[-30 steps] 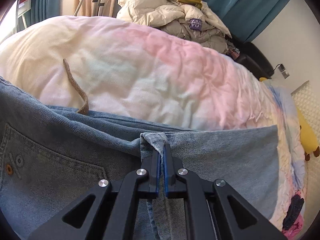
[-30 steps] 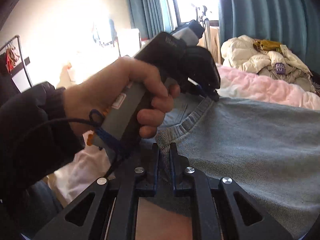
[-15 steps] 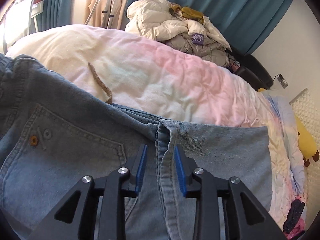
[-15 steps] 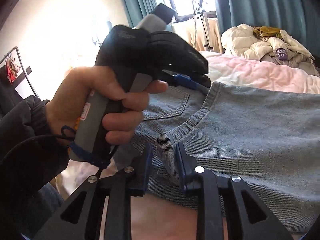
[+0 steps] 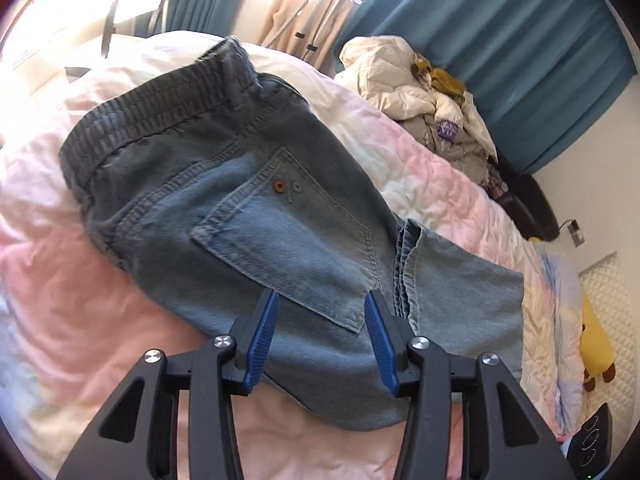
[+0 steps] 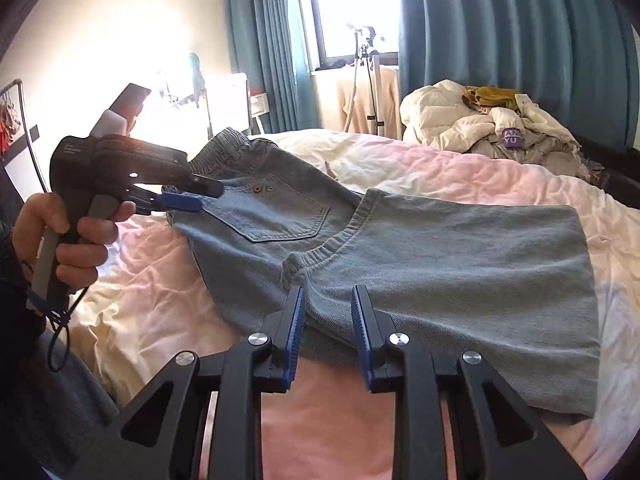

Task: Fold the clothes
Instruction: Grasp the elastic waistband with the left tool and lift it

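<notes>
Bedroom setting: teal curtains (image 6: 516, 52) along the far wall, a bright window (image 6: 356, 4) between them, and a bed under a pink-and-cream quilt (image 6: 460, 172) as your work surface.

Left to right, right wrist view:
- Your left hand (image 6: 60, 240), dark sleeve, wrapped around the handle of the left gripper (image 6: 180, 196). Its blue-padded fingers stand apart with nothing between them, hovering at the waistband end of the jeans.
- Folded blue jeans (image 6: 460, 264), lying flat on the quilt. Elastic waistband (image 6: 224, 144) at the far left, back pocket (image 6: 276, 212) facing up, leg hems folded across the seat, the folded leg panel stretching off to the right.
- Right gripper (image 6: 326, 320), low in the middle of that view. Its blue pads are spread, gripping nothing, poised just above the near edge of the denim beside the rolled hem.
- Heap of cream down jackets (image 6: 488, 128), far right on the bed, with a mustard garment (image 6: 488, 96) on top and a purple label (image 6: 511, 138) showing.

Left wrist view:
- Left gripper (image 5: 322, 320), jaws wide apart and released, framing the lower corner of the back pocket (image 5: 288, 236).
- Jeans (image 5: 240, 200) with hem edges (image 5: 406, 268) stacked just to the right of the pocket.
- Yellow plush toy (image 5: 596, 344) at the far right edge of the bed.
</notes>
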`<move>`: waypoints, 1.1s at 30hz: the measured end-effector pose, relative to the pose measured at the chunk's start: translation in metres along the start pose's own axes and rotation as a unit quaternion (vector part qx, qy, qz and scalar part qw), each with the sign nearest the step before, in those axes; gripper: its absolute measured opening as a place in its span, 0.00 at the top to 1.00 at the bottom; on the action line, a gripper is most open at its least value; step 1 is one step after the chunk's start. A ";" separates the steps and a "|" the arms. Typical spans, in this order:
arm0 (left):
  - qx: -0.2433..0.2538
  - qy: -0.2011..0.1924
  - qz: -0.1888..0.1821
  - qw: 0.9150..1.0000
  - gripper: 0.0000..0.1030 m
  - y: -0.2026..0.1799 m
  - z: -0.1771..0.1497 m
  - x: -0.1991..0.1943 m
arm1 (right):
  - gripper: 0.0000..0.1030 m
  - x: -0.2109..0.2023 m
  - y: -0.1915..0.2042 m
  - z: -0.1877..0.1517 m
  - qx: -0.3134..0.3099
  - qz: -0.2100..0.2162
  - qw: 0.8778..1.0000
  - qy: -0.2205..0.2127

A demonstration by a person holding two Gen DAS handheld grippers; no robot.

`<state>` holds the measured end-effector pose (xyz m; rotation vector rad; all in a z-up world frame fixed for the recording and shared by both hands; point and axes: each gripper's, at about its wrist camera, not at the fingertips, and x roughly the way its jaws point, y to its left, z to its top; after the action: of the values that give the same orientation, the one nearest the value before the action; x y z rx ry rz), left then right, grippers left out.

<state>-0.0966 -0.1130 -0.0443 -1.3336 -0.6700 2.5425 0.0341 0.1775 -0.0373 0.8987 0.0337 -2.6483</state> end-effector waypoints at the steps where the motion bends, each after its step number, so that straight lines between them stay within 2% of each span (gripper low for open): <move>1: -0.016 -0.010 -0.007 1.000 0.50 0.009 0.000 -0.007 | 0.77 -0.006 0.001 -0.001 -0.004 -0.013 1.000 0.002; 4: -0.077 -0.024 -0.029 0.996 0.41 0.039 0.000 -0.021 | 0.77 -0.021 -0.003 -0.003 0.008 -0.033 0.999 0.002; 7: -0.133 -0.034 -0.036 0.990 0.41 0.067 -0.002 -0.025 | 0.75 -0.034 -0.012 -0.004 0.036 -0.043 0.998 -0.008; 9: -0.171 -0.023 -0.024 0.985 0.41 0.084 -0.002 -0.020 | 0.61 -0.041 -0.020 -0.004 0.058 -0.046 0.997 -0.017; 10: -0.190 -0.016 -0.021 0.982 0.41 0.092 -0.002 -0.017 | 0.48 -0.044 -0.024 -0.004 0.069 -0.048 0.996 -0.021; 11: -0.206 -0.011 -0.019 0.978 0.41 0.100 -0.002 -0.013 | 0.40 -0.045 -0.028 -0.005 0.082 -0.048 0.995 -0.025; 14: -0.235 -0.009 -0.033 0.971 0.41 0.115 0.001 -0.006 | 0.32 -0.045 -0.041 -0.005 0.117 -0.039 0.992 -0.028; 19: -0.259 -0.023 -0.044 0.965 0.41 0.130 0.010 0.008 | 0.31 -0.040 -0.059 -0.007 0.173 -0.028 0.984 -0.022; 21: -0.275 -0.027 -0.045 0.960 0.41 0.136 0.013 0.015 | 0.31 -0.043 -0.064 -0.006 0.189 -0.029 0.981 -0.036; 24: -0.299 -0.023 -0.066 0.952 0.41 0.142 0.015 0.030 | 0.31 -0.051 -0.068 -0.004 0.205 -0.030 0.977 -0.055; 28: -0.285 -0.022 -0.063 0.956 0.41 0.134 0.018 0.041 | 0.31 -0.055 -0.074 -0.005 0.224 -0.040 0.972 -0.066; 33: -0.323 -0.001 -0.101 0.941 0.41 0.150 0.017 0.052 | 0.30 -0.044 -0.089 -0.011 0.267 -0.054 0.961 -0.046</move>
<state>-0.1347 -0.2306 -0.1447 -1.3277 -1.6508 2.2336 0.0445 0.2766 -0.0277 0.9456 -0.7048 -2.8471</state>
